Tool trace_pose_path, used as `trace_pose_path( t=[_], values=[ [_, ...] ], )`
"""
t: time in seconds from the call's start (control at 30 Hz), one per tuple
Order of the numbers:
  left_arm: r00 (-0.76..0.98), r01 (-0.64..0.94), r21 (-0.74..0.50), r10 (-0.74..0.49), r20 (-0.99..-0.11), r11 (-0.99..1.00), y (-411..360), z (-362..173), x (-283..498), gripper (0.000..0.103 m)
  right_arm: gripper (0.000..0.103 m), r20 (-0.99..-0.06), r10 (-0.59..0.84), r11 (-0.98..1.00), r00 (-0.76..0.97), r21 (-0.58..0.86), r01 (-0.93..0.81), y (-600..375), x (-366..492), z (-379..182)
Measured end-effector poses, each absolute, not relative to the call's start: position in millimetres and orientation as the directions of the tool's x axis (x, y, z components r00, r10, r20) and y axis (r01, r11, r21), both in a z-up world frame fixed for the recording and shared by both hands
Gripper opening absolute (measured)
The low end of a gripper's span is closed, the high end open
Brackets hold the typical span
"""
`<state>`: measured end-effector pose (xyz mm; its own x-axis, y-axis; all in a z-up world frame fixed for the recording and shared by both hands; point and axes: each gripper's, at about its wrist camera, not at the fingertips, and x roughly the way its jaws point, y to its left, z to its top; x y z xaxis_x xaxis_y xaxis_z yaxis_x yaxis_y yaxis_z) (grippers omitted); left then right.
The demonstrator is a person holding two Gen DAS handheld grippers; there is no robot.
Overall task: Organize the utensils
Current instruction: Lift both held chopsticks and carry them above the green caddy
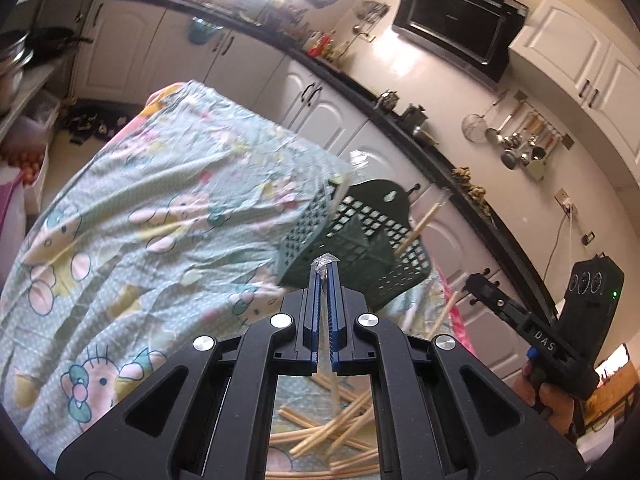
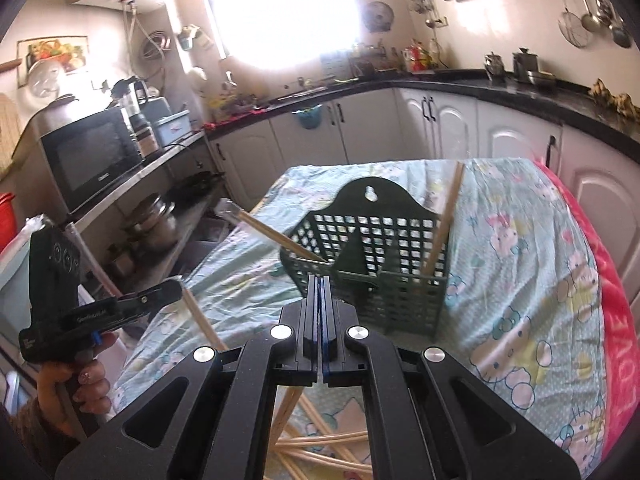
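On the cartoon-print cloth [image 2: 520, 280] that covered the table stood the dark green lattice basket [image 2: 400, 280], and we held both grippers above its near side. Our left gripper [image 1: 324, 270] had its blue-edged fingers pressed together on a chopstick; a clear wrapper tip stuck out just past the fingertips, and in the right wrist view the same stick ran down and to the right from the left gripper [image 2: 176, 290]. Our right gripper [image 2: 321, 280] was likewise pressed together. From its own camera we could not tell what lay between its fingers, but in the left wrist view a pale chopstick [image 1: 444, 316] hung down from the tip of the right gripper [image 1: 472, 284], so it pinched that stick.

Two wrapped chopsticks were in the basket. One [image 2: 448, 216] stood nearly upright in the right compartment, leaning against the right wall. The other [image 2: 276, 236] lay tilted out over the left rim, its wrapped end pointing away to the left. A loose heap of bare chopsticks [image 1: 332, 432] lay on the cloth below the left gripper, crossing one another, and the same heap [image 2: 320, 448] showed under the right gripper. Behind the table ran a black countertop [image 2: 460, 80] over white cabinets, and a microwave [image 2: 92, 160] sat on a shelf at the left.
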<state>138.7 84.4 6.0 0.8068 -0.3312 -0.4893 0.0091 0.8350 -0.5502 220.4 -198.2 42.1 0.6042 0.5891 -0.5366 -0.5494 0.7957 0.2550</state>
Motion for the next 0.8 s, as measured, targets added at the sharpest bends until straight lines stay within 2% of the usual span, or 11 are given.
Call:
trace_pose_path(
  t=[0.43, 0.8],
  values=[
    [0.815, 0.142, -0.518, -0.397, -0.423, 0.843, 55.2, 50.0, 139.2, 0.001, 0.001, -0.457, 0.646, 0.750, 0.612, 0.225, -0.622, -192.5, 196.4, 79.7],
    [0.817, 0.252, -0.466, -0.445, -0.368, 0.848, 21.9, 90.8, 151.6, 0.001, 0.001, -0.393, 0.623, 0.770, 0.676, 0.154, -0.619, -203.0, 189.8, 111.1]
  ],
)
